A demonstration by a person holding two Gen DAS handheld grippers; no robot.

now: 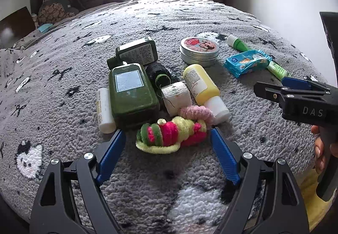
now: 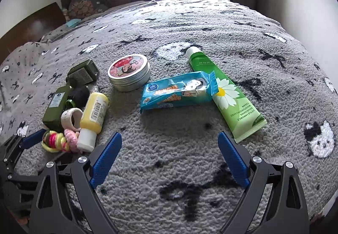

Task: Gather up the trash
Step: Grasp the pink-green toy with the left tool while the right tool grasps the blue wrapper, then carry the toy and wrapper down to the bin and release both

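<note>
I have the left gripper [image 1: 168, 135] spread wide and empty, its blue fingers [image 1: 112, 153] flanking the scrunchies [image 1: 171, 135] without touching. The right gripper [image 2: 170, 141] is wide too, holding nothing, low over the blanket [image 2: 169, 170]. The blue wrapper [image 2: 179, 92] lies just ahead, overlapping the green tube [image 2: 232, 96], near the tin [image 2: 128, 72].
</note>
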